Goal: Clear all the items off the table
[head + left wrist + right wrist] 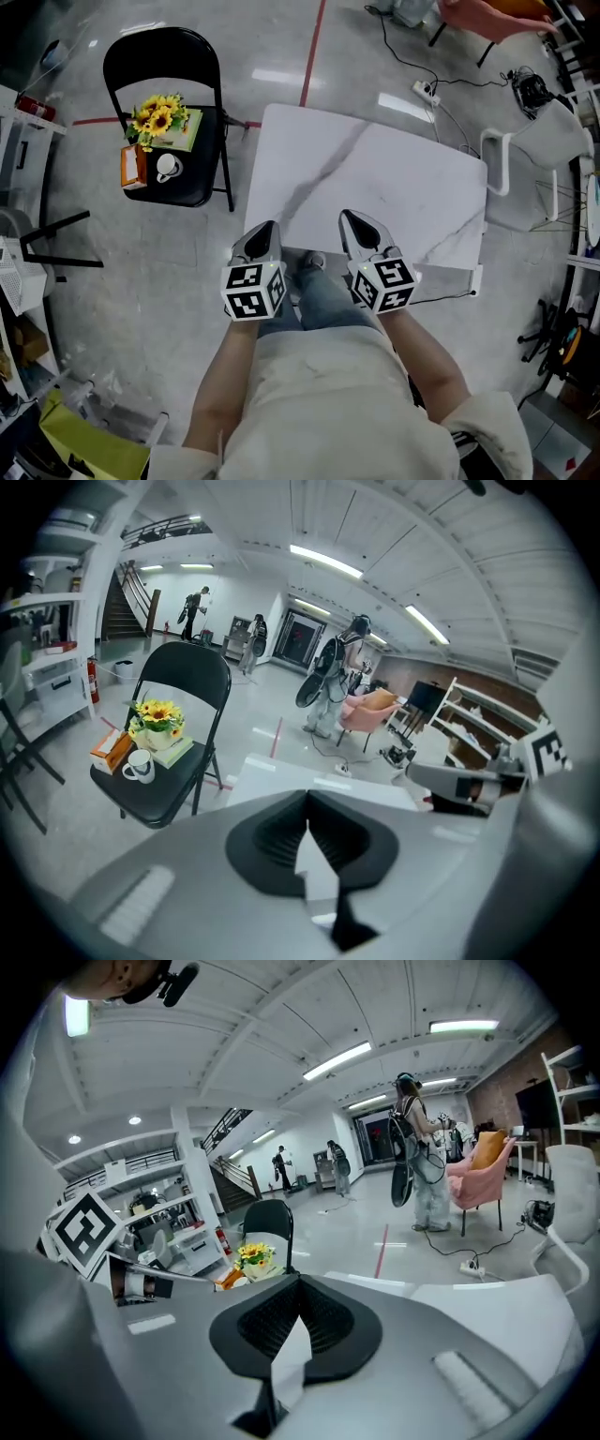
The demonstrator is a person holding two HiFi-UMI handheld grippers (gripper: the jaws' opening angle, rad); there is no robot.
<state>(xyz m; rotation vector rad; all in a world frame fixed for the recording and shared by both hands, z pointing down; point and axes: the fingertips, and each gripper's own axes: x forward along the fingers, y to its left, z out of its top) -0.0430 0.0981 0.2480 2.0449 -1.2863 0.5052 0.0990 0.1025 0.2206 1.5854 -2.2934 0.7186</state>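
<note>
In the head view, the desk (375, 187) lay bare. The sunflowers (157, 117), mug (169, 167), orange box (133, 169) and book (189, 131) sat on the chair (202, 183) to its left (clearing looked finished, I judged). My left hand-held gripper (265, 230) and right hand-held gripper (354, 220) hung over the desk's near edge, likely because nothing remained to fetch. The left gripper view showed my jaws pressed together on nothing, pointed past that chair. The right gripper view showed the same: jaws together, empty, the sunflowers beyond them.
</note>
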